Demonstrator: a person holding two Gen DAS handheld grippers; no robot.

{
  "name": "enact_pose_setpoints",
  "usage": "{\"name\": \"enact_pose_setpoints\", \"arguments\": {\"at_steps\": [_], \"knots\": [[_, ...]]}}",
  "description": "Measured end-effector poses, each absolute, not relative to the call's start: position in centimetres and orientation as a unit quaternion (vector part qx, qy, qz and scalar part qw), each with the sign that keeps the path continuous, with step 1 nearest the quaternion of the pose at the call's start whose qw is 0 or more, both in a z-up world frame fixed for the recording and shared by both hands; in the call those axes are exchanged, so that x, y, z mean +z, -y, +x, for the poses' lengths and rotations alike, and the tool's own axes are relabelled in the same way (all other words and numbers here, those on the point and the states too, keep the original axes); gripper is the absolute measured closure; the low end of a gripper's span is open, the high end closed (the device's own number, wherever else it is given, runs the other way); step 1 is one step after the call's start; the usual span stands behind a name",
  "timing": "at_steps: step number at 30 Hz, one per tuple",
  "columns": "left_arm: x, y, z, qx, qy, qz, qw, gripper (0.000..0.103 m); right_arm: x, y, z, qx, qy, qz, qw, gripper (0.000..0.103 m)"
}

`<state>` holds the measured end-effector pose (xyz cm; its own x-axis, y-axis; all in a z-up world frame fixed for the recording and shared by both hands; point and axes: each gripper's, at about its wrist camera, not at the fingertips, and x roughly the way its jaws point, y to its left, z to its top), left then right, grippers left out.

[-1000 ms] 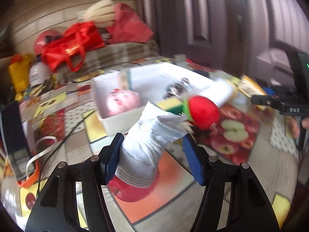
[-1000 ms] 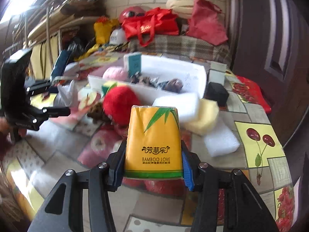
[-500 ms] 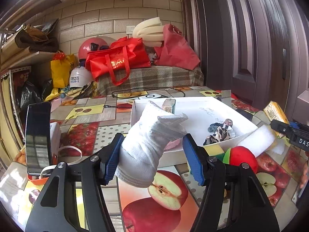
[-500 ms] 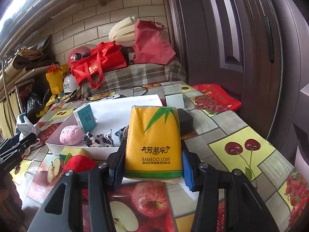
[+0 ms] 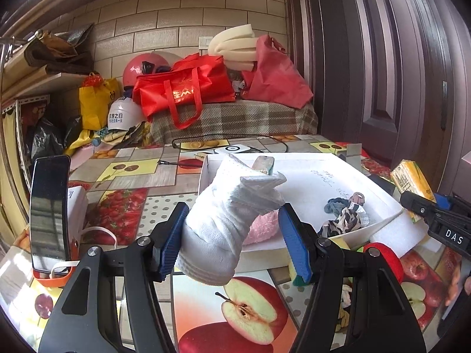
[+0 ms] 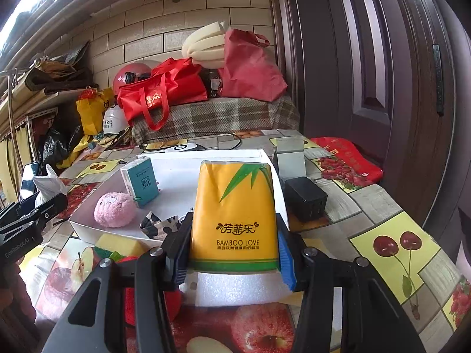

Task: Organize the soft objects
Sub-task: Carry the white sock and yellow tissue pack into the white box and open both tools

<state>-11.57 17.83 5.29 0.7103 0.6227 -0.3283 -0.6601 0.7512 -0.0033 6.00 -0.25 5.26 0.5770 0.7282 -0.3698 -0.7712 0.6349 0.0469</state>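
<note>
Table (image 6: 382, 206) covered in fruit-print oilcloth, brick wall and dark door behind. Left gripper (image 5: 232, 241) clamps a white sock (image 5: 223, 229); right gripper (image 6: 234, 248) clamps a yellow tissue pack (image 6: 235, 206). Both held just in front of the white tray (image 6: 188, 158).

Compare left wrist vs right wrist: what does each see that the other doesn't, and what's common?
Left wrist only: the white socks held in the left gripper, and a dark phone standing upright at the left.
Right wrist only: the black adapter beside the box, the red packet, and the teal packet's printed face.
Both: white box, pink plush ball, yellow tissue pack in the right gripper.
</note>
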Motion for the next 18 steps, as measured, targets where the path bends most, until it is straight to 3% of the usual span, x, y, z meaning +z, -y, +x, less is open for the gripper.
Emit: {"name": "enact_pose_setpoints", "arguments": {"at_steps": [18], "knots": [[5.3, -21.1, -7.7, 0.358, -0.170, -0.089, 0.914, 0.039, 5.4, -4.6, 7.5, 0.419, -0.193, -0.046, 0.886, 0.052]]}}
